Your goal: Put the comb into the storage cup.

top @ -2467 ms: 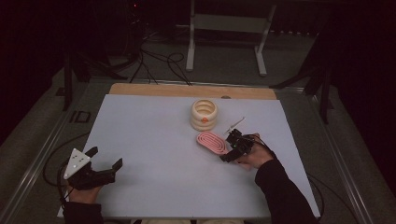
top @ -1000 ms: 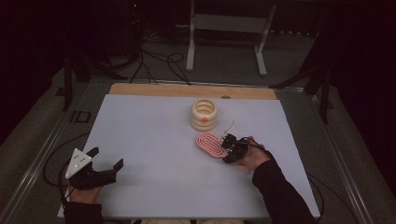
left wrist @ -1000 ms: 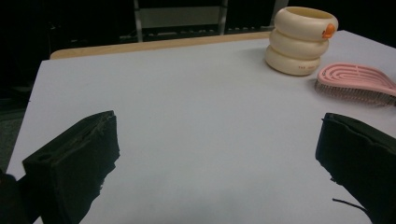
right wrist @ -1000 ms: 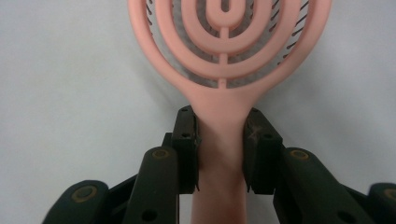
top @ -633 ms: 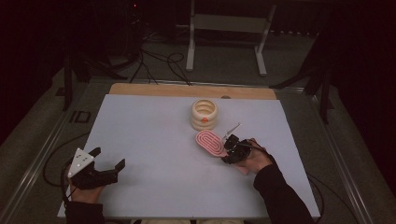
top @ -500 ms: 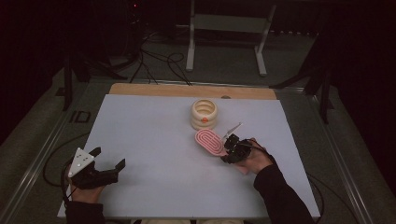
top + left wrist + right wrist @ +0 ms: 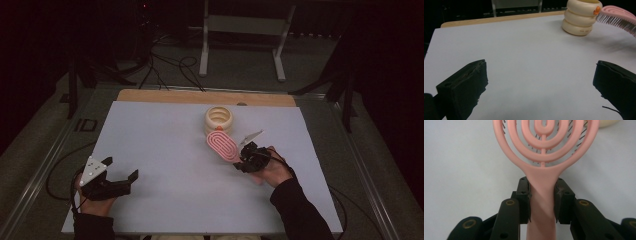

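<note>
**Pink hairbrush gripped by its handle at the right**

The pink hairbrush (image 7: 543, 157) is clamped at its handle between the jaws of the right gripper (image 7: 250, 159), right of the table's (image 7: 165, 145) centre. Its head is raised off the white surface, bristles down, just near of the cream ringed holder (image 7: 218, 119). The left gripper (image 7: 111, 184) is rested at the near left, its jaws spread wide with nothing between them.
</note>
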Demonstrator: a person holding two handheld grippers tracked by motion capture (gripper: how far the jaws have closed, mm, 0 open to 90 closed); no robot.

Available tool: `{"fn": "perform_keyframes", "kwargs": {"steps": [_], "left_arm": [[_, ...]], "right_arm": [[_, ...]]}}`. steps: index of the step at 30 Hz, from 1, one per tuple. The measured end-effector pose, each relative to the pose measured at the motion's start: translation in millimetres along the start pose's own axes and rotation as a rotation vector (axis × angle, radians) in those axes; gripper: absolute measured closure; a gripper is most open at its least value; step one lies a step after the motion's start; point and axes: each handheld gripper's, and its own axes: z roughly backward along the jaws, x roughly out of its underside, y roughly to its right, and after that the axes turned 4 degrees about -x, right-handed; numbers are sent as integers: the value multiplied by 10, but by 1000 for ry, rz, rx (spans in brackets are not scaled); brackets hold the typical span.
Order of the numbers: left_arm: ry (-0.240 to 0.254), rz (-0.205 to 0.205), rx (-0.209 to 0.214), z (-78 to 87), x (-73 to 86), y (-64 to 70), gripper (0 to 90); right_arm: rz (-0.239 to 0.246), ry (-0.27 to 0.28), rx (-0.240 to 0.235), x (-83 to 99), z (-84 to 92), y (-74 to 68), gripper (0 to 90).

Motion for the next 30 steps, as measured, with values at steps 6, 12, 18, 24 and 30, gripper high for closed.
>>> {"fn": "perform_keyframes", "kwargs": {"steps": [6, 12, 18, 24, 30], "left_arm": [[-14, -6, 4, -29, -16, 23, 3], [-21, -5, 25, -60, -61, 64, 4], [-20, -5, 42, -90, -132, 106, 4], [-38, -8, 64, -162, -217, 178, 4], [-14, 5, 113, -229, -356, 270, 4]], "right_arm": [[5, 46, 5, -42, 38, -55, 700], [23, 116, 5, -138, 75, -144, 700], [32, 164, 2, -227, 71, -228, 700], [45, 206, -2, -322, 64, -302, 700], [57, 235, -6, -412, 55, -369, 699]]}}
